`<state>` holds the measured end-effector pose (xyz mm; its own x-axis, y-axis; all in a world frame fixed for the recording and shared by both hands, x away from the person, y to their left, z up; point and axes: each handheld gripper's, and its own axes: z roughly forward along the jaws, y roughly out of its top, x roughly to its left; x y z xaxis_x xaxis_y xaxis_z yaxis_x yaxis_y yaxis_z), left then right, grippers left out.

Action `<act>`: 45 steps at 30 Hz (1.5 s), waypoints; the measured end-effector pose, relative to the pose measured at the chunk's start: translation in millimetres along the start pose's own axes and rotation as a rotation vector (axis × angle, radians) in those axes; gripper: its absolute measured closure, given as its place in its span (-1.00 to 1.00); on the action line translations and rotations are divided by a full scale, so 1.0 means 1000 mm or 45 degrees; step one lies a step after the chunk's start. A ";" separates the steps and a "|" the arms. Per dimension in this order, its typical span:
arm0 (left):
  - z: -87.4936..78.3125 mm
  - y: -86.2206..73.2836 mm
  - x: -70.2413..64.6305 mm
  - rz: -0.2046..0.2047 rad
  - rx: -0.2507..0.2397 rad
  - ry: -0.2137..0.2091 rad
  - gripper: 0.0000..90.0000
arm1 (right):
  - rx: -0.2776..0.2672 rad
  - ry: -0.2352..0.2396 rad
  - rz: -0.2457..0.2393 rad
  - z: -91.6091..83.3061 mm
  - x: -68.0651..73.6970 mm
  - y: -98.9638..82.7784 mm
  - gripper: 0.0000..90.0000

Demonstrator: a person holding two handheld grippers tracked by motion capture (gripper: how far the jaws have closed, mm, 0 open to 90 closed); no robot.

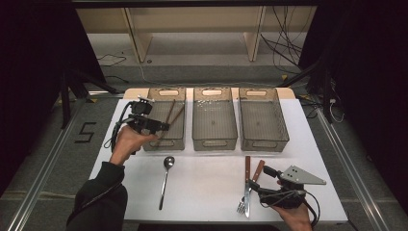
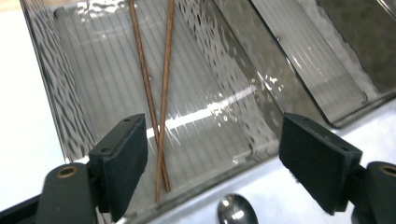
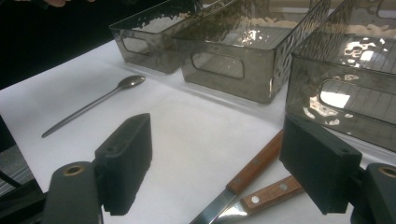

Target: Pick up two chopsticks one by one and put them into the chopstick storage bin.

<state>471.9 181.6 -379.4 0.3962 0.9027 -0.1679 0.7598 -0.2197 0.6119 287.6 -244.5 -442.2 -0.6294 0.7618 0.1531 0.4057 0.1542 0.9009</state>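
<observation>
Left tool (image 1: 161, 127) hangs over the left bin (image 1: 180, 140) near the counter's far-left corner, jaws wide, nothing gripped. Two chopsticks (image 2: 161, 107) lie crossed inside. Right tool (image 1: 257, 182) wide, empty, beside the knife handles (image 3: 261, 163).

The surface (image 1: 207, 183) is plain white; the three bins (image 1: 214, 126) are smoky grey, see-through, with ribbed floors and rippled walls; the chopsticks (image 2: 156, 93) are reddish brown; the spoon (image 1: 166, 179) is shiny silver; the knife (image 3: 243, 179) and fork (image 1: 249, 190) have warm brown wooden handles with steel rivets; the fingers (image 2: 122, 161) are matt black.
</observation>
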 end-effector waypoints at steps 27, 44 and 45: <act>-0.012 -0.075 -0.049 0.153 -0.056 -0.172 -0.51 | -0.001 0.002 0.003 0.001 -0.002 -0.001 -0.42; -0.003 -0.119 -0.062 0.227 -0.048 -0.276 -0.54 | 0.000 -0.001 0.008 0.001 -0.002 -0.001 -0.42; -0.002 -0.121 -0.063 0.230 -0.043 -0.277 -0.54 | 0.000 -0.003 0.010 0.000 -0.002 -0.001 -0.42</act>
<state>354.3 152.3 -440.8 0.6277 0.7487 -0.2132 0.6505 -0.3540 0.6720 288.6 -245.8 -443.5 -0.6250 0.7642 0.1591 0.4106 0.1485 0.8996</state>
